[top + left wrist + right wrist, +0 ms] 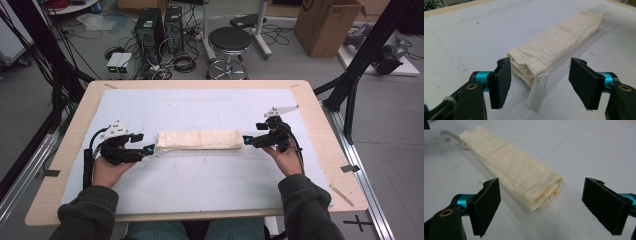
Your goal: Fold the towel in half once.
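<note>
The folded cloth [199, 139] lies on the table [210, 180] between the left tongs [148, 149] and right tongs [247, 140], both released; its label [541, 82] (clearest in the left gripper view) hangs at the end.

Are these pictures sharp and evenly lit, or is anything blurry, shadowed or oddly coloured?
High view: even light, soft focus, the folded cloth pale on the white mat. Left gripper view: crisp on the cloth's near end and its tag, a shadow along the cloth's right side. Right gripper view: bluish cast, the cloth's far end softer, a shadow on its left.
</note>
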`<state>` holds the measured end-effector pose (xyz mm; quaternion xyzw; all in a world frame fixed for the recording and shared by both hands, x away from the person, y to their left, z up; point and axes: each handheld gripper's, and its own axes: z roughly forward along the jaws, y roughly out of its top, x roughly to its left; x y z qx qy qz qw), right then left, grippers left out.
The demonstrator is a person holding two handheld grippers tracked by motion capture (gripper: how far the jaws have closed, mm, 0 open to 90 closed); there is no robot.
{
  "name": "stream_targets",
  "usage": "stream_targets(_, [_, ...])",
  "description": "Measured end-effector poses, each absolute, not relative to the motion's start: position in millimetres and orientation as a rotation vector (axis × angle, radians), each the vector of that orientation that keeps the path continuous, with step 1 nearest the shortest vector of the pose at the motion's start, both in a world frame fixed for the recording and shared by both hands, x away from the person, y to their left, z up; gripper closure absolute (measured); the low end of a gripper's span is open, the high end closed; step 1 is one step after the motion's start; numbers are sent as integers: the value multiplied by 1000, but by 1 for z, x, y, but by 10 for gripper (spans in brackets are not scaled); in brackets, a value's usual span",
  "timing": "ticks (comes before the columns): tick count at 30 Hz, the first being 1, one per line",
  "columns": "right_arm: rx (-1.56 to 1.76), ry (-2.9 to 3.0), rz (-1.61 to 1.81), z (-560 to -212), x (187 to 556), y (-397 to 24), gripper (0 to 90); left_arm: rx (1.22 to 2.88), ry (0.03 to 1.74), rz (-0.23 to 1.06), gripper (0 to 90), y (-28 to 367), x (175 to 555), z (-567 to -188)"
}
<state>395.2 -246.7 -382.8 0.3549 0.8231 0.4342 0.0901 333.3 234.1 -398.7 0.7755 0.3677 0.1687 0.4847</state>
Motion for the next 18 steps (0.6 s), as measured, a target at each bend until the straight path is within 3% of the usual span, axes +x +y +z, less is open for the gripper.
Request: stream_targets(18, [1082,2436,1293,-395,387,-259,147,1901,905,414,348,236,332,-403])
